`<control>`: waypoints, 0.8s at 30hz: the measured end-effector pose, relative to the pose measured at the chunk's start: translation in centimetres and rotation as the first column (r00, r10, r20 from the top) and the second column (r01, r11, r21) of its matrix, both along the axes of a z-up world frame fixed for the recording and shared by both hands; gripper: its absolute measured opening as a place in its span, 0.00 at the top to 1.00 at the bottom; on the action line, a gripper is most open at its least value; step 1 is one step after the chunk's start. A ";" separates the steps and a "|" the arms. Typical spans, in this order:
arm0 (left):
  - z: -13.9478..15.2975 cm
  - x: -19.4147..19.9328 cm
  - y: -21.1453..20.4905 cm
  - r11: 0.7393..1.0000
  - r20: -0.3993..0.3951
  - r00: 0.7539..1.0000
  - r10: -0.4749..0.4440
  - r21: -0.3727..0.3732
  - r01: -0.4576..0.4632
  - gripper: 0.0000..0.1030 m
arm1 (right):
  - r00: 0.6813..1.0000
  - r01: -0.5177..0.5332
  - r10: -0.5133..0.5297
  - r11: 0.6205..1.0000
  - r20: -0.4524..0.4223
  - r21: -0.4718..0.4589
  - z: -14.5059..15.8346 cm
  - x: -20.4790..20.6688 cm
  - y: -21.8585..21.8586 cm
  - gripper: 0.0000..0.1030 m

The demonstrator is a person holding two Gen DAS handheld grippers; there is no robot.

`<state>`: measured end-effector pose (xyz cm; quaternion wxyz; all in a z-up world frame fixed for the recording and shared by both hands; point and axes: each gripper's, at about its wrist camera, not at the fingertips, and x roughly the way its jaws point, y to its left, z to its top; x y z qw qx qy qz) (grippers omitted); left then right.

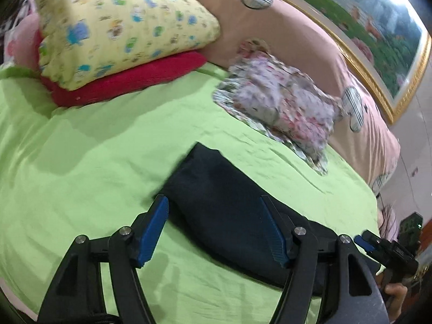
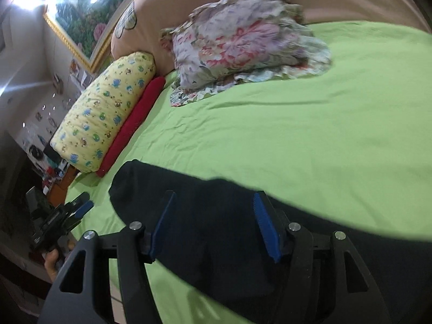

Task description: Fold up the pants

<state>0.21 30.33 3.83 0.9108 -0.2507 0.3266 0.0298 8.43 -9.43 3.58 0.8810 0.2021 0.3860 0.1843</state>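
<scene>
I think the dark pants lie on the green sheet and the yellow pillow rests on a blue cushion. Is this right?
Not quite. The dark pants do lie on the green sheet, but the yellow pillow rests on a red cushion, not a blue one. The left wrist view shows it.

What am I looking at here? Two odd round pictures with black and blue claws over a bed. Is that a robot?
No robot: a person holds a two-finger tool in each hand, each with a wide-angle camera looking along its blue-padded fingers. One picture is from the left gripper, the other from the right gripper; each also glimpses the other tool at its edge. Both hover over dark navy folded pants lying on a lime green bedsheet. Both stand open, holding nothing. Further back lie a yellow cartoon-print pillow on a red cushion, a floral ruffled pillow, and a pink padded headboard below a gold-framed landscape painting.
</scene>
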 end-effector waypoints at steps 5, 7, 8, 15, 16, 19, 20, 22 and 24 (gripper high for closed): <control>0.4 1.4 -4.3 0.994 -0.008 0.994 -0.110 0.018 0.111 0.33 | 0.998 0.062 -0.062 0.998 -0.004 0.007 -0.4 -4.5 -2.4 0.41; 0.4 1.7 -6.2 0.987 -0.015 0.987 -0.159 0.025 0.159 0.33 | 0.996 0.086 -0.086 0.996 -0.012 0.018 -0.7 -6.0 -3.4 0.41; 0.5 1.9 -7.1 0.984 -0.015 0.984 -0.177 0.028 0.177 0.33 | 0.995 0.103 -0.103 0.994 -0.018 0.023 -0.9 -7.0 -4.1 0.41; 0.9 3.0 -14.9 0.935 -0.034 0.937 -0.347 0.062 0.348 0.31 | 0.976 0.220 -0.219 0.974 -0.020 0.050 -1.8 -12.2 -8.3 0.41; 0.9 3.0 -15.7 0.930 -0.032 0.933 -0.359 0.069 0.361 0.31 | 0.971 0.238 -0.237 0.969 -0.016 0.060 -1.9 -13.1 -9.0 0.41; 0.9 3.6 -19.2 0.897 -0.045 0.901 -0.431 0.084 0.433 0.30 | 0.958 0.288 -0.288 0.955 -0.009 0.071 -2.1 -15.1 -10.5 0.41; 1.0 3.9 -20.3 0.884 -0.048 0.888 -0.458 0.083 0.461 0.30 | 0.951 0.309 -0.310 0.948 0.000 0.079 -2.2 -15.9 -11.0 0.41; 1.0 4.5 -22.1 0.862 -0.059 0.865 -0.498 0.081 0.501 0.28 | 0.932 0.359 -0.361 0.929 0.007 0.086 -2.5 -17.6 -12.2 0.41; 1.1 5.2 -24.4 0.830 -0.068 0.832 -0.550 0.070 0.554 0.27 | 0.918 0.395 -0.396 0.914 -0.001 0.095 -2.8 -18.6 -13.0 0.41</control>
